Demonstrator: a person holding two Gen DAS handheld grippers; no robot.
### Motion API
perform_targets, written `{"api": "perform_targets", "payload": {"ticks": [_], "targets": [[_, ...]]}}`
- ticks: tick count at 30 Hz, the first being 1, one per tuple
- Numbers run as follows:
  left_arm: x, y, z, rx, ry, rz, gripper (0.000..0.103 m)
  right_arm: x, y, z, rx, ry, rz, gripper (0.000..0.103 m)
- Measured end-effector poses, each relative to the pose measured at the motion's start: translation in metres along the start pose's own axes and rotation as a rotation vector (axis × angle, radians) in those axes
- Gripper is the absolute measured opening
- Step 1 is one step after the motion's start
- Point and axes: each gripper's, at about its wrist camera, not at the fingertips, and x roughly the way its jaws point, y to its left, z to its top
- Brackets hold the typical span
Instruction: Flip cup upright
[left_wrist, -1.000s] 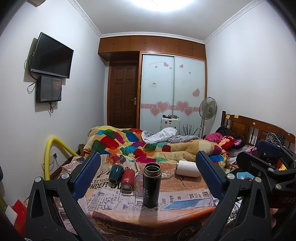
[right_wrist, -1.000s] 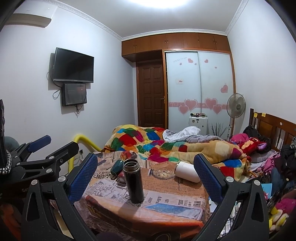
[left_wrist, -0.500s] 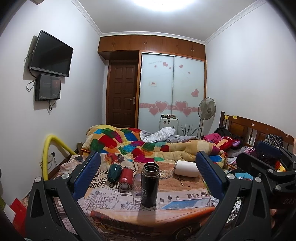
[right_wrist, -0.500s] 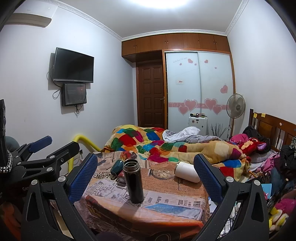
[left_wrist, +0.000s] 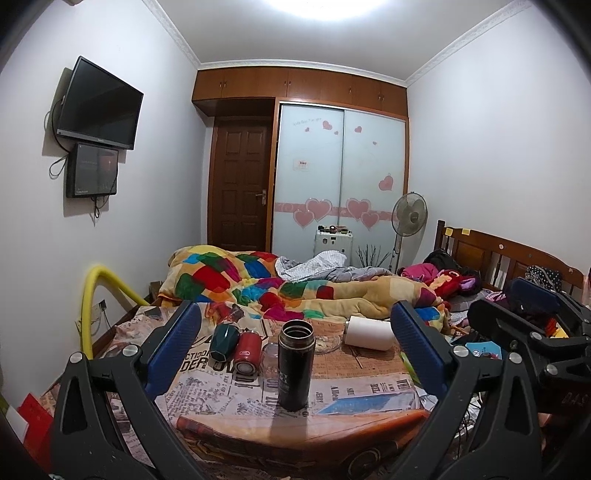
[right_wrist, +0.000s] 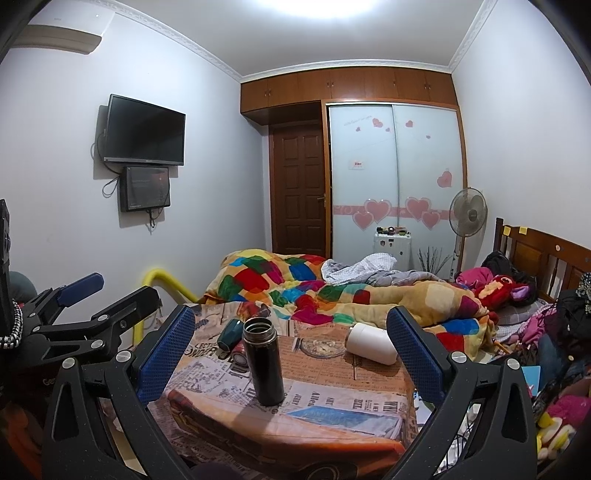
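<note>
Left wrist view: the left tool (left_wrist: 293, 334) is held back from the bench (left_wrist: 369, 384), its two blue-padded fingers (left_wrist: 177, 345) spread wide with nothing between them. The bench is covered in a newspaper-print cloth. Near its front edge a tall black cup (left_wrist: 295, 362) stands upright with its mouth open and facing up. Just behind it to the left lie a red cup (left_wrist: 246, 349) and a dark green cup (left_wrist: 223, 339), both on their sides and next to each other. A clear glass (left_wrist: 270, 356) stands right beside the black cup. A white cup (left_wrist: 369, 332) lies on its side toward the back right, near a glass dish (left_wrist: 327, 341). The right tool (left_wrist: 532, 325) shows at the right edge, off the bench. Behind the bench is a bed with a patchwork quilt (left_wrist: 258, 284).

Right wrist view: the right tool (right_wrist: 291, 341) is likewise spread wide and grips nothing. The black cup (right_wrist: 263, 360) stands upright at the left part of the bench (right_wrist: 351, 391), well apart from the white cup (right_wrist: 371, 343) lying on its side at the back right. The green cup (right_wrist: 229, 334) and red cup (right_wrist: 240, 352) lie behind the black one. The left tool (right_wrist: 92, 302) shows at the left edge, spread apart, off the bench.
</note>
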Motion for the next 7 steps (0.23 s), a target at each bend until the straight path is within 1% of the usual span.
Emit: {"api": "perform_targets", "payload": {"ticks": [7], "targets": [[0.0038, 0.0075, -0.006, -0.007, 0.009, 0.009, 0.103, 0.0054, 0.0029, -0.0019, -0.003, 0.014, -0.005, 0.103]]}}
